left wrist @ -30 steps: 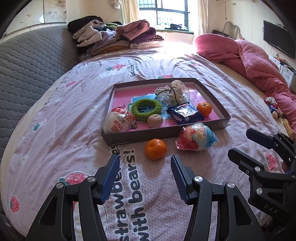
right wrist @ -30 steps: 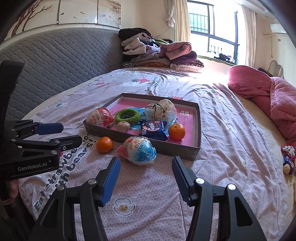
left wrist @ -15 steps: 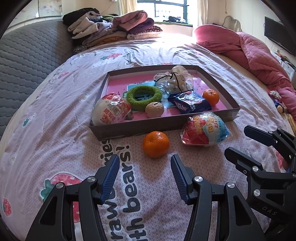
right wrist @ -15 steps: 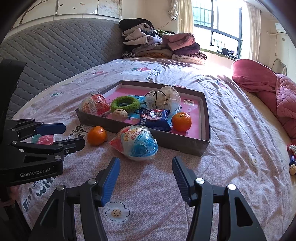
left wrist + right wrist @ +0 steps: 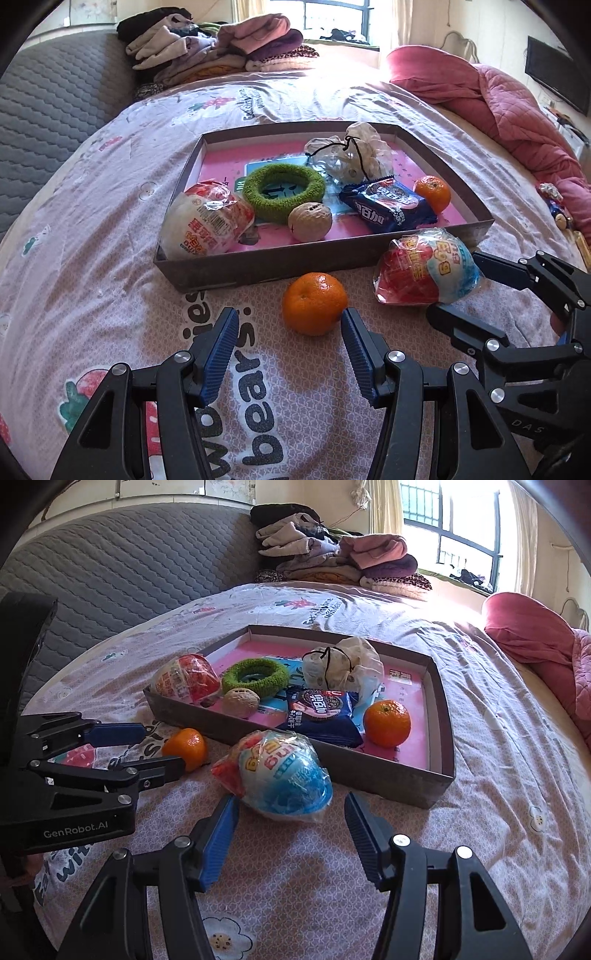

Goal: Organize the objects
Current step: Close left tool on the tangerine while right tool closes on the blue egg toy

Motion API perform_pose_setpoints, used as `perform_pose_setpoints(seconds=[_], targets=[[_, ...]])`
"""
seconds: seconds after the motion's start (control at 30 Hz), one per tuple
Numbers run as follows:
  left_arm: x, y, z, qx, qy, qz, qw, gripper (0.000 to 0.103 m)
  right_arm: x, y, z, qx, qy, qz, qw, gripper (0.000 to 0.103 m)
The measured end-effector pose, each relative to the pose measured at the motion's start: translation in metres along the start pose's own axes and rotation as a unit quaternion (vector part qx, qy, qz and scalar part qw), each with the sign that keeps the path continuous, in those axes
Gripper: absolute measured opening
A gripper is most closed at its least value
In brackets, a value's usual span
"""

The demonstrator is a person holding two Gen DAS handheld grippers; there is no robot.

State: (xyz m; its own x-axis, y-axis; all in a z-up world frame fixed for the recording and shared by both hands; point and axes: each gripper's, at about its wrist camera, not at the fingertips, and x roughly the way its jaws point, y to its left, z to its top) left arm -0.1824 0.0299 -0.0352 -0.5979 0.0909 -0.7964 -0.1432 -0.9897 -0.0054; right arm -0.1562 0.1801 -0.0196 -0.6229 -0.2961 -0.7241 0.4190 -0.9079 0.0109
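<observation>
Orange tangerine point(image 5: 314, 302) apparently between left fingertips point(image 5: 229, 325)

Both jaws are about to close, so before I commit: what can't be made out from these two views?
- Loose orange mandarin, right wrist view: its near side is hidden behind the left gripper.
- Blue-and-red wrapped plastic egg, left wrist view: its far right edge is covered by the right gripper.
- Brown cardboard tray: its floor under the blue biscuit packet is hidden.
- Whether either fruit is bruised underneath: unseen.
</observation>
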Motion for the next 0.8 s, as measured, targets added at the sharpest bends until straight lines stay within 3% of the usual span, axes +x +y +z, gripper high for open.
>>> perform_pose_setpoints(seconds=[0.23, 0.43, 0.53, 0.63, 0.7, 0.8], targets=[[0.008, 0.004, 0.008, -0.007, -0.002, -0.018, 0.9998, 0.059, 0.012, 0.009, 0.004, -0.027, 0.002, 0.015, 1.000, 0.063], [0.021, 0.007, 0.013, -0.018, 0.011, -0.038, 0.9990, 0.059, 0.019, 0.002, 0.006, -0.013, 0.003, 0.033, 0.999, 0.063], [0.028, 0.008, 0.013, -0.024, 0.018, -0.039, 0.9988, 0.059, 0.019, -0.005, 0.007, 0.003, -0.003, 0.053, 0.999, 0.056], [0.031, 0.012, 0.014, -0.034, 0.014, -0.045, 0.9983, 0.059, 0.019, -0.006, 0.007, 0.008, -0.004, 0.059, 0.998, 0.056], [0.033, 0.016, 0.015, -0.040, 0.013, -0.054, 0.9977, 0.057, 0.019, -0.006, 0.006, 0.009, -0.005, 0.059, 0.998, 0.055], [0.033, 0.016, 0.016, -0.043, 0.012, -0.077, 0.9960, 0.042, 0.017, -0.007, 0.007, 0.010, -0.008, 0.060, 0.998, 0.055]])
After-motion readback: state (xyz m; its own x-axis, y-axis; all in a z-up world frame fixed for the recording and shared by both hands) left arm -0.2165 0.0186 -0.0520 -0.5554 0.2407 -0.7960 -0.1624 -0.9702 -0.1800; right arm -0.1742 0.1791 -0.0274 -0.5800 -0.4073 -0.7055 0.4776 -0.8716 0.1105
